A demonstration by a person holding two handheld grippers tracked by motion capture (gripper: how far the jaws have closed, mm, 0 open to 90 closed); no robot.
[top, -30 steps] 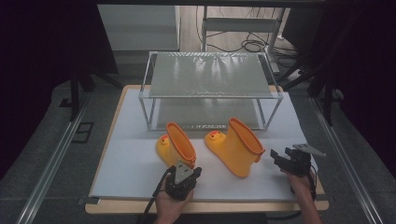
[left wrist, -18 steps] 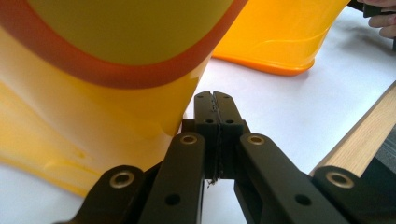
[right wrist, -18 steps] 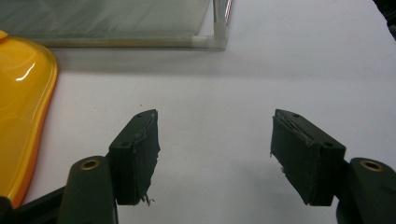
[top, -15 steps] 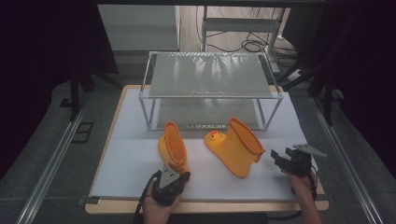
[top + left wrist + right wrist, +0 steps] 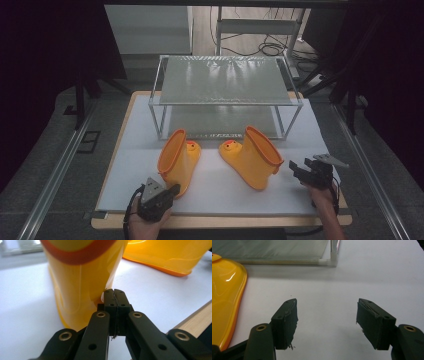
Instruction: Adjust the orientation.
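Note:
Two yellow rubber boots with orange rims stand on a white mat (image 5: 220, 192). The left boot (image 5: 177, 160) (image 5: 80, 285) is upright, its toe pointing away. The right boot (image 5: 252, 157) (image 5: 170, 255) (image 5: 224, 295) leans with its opening toward the right. My left gripper (image 5: 172, 189) (image 5: 114, 291) is shut, its tips right at the left boot's heel with nothing visible between the jaws. Right of the right boot, my right gripper (image 5: 296, 169) (image 5: 327, 312) is open over bare mat, holding nothing.
A two-tier metal rack (image 5: 225, 80) (image 5: 287, 250) with mesh shelves stands behind the boots. The mat lies on a wooden board (image 5: 225, 220) (image 5: 197, 317) whose front edge is close to both hands. Cables and dark stands surround the table.
The left boot has gone from leaning to standing upright. My left gripper has drawn back toward the front left. The right gripper and the right boot have stayed put.

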